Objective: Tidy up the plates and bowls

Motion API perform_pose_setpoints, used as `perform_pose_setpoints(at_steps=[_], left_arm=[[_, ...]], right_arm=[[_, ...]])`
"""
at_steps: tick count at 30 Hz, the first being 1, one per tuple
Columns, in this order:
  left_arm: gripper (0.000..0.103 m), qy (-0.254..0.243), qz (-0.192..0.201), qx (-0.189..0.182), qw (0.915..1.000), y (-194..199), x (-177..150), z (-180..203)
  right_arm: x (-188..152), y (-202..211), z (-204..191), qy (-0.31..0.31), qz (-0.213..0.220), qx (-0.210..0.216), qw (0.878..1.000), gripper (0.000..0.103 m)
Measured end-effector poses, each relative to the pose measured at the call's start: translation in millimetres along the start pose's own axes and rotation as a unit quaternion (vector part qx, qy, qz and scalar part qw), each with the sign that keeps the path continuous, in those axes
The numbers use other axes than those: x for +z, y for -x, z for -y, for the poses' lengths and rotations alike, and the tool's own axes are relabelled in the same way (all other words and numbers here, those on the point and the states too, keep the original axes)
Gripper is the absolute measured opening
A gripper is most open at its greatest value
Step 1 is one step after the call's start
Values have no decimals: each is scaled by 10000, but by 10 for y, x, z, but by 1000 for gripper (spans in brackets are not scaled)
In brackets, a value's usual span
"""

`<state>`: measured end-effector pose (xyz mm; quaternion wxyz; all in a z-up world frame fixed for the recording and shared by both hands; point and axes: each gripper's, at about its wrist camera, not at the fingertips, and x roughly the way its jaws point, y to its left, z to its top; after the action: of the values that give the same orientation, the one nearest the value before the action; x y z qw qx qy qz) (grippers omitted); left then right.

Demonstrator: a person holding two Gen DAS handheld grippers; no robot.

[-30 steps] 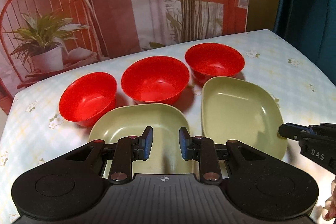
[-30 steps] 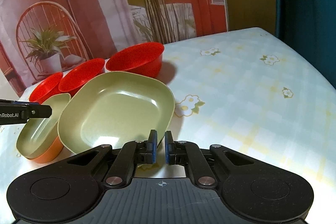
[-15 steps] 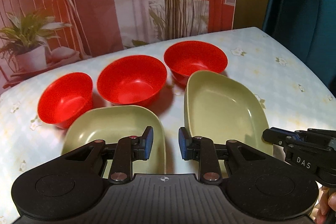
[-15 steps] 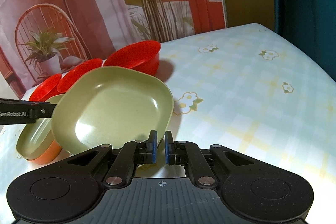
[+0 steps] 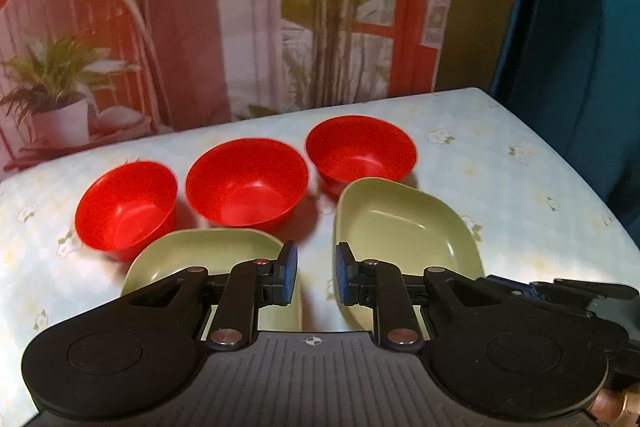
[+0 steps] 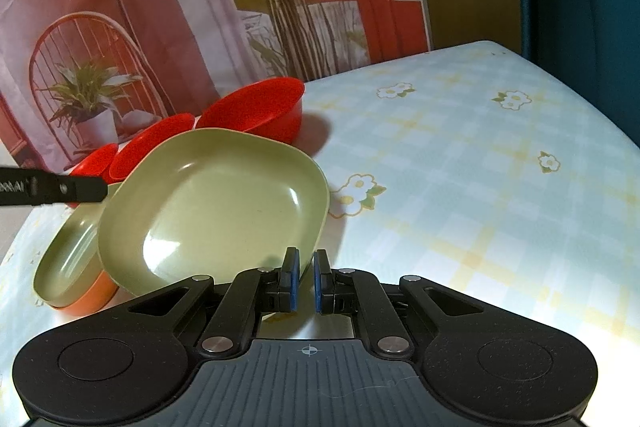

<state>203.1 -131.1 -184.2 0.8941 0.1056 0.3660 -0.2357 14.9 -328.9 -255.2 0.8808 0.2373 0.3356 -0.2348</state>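
Three red bowls (image 5: 246,187) stand in a row at the back of the table. In front of them lie two green plates. The right green plate (image 6: 224,203) is tilted up off the table, and my right gripper (image 6: 306,281) is shut on its near rim. The left green plate (image 5: 208,255) lies flat with an orange underside (image 6: 90,301) showing. My left gripper (image 5: 316,277) hovers over the gap between the two plates. Its jaws are closing, with a gap left and nothing between them. One of its fingers (image 6: 68,189) reaches in from the left of the right wrist view.
The table (image 6: 480,187) has a pale checked cloth with flowers, and its right half is bare. A printed backdrop (image 5: 200,27) of a chair and plants hangs just behind the bowls. A dark blue curtain (image 5: 580,67) stands off the right edge.
The right gripper has raised and tilted the right green plate, near edge up. The left gripper's jaws have narrowed, and its view has swung slightly right and up.
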Motion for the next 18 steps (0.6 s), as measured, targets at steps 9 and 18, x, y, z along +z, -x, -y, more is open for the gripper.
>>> perform_pose_setpoints(at_steps=[9,18], left_arm=[[16,-142,-354,-253,9990,-194,-162,115],[16,-96,-215,-353,9991,-75,-143,2]], right_arm=[[-13,4,21,-31,4,14,10000,7],[24,84,-9,-154,-36,178,9997,7]])
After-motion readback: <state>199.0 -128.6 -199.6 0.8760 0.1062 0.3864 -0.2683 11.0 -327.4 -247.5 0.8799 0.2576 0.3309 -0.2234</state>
